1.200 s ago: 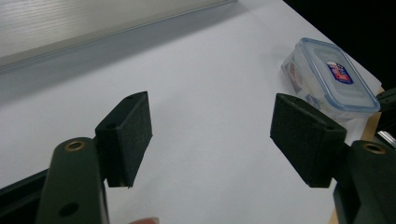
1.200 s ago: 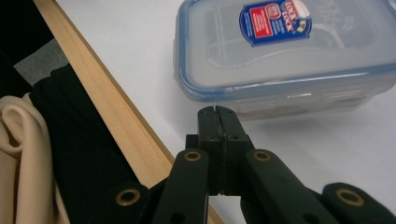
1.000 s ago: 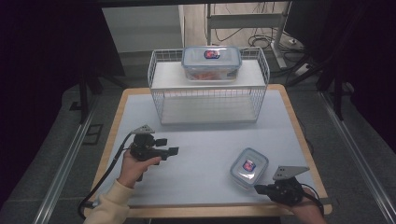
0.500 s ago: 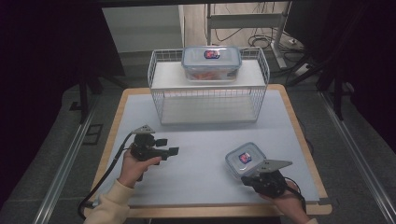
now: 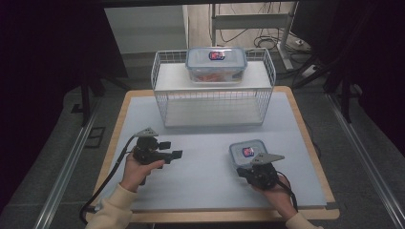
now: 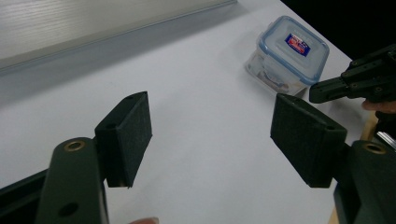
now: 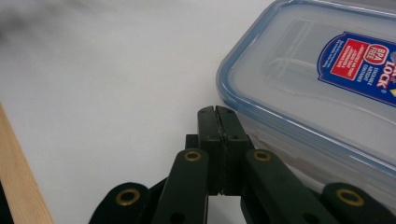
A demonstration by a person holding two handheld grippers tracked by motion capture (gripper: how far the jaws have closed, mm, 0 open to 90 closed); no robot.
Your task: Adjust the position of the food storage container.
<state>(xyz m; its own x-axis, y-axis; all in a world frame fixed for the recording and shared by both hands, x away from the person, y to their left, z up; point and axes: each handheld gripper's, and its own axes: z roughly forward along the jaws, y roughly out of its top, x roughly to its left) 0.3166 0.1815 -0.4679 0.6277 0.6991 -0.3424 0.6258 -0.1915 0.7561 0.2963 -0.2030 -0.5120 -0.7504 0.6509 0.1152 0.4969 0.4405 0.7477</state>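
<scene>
Small box (image 5: pixel 246 151) with blue-rimmed lid on tabletop (image 5: pixel 200 176), contents unclear; right claw (image 7: pixel 216 112) closed, empty, tips at its side; left claw (image 6: pixel 210 135) wide, empty; bigger box (image 5: pixel 216 63) atop wire basket (image 5: pixel 215 98) holds orange food.

L gripper (image 6: pixel 212 140) fingers wide apart, held low; R gripper (image 7: pixel 217 114) fingers pressed together, low.

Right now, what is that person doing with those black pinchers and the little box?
A person holds a pincher tool in each hand at a white table. The right gripper is shut, with its tip right beside the small blue-lidded box, maybe nudging it. The left gripper is open and holds nothing. A bigger box sits on top of the wire shelf at the back.
</scene>
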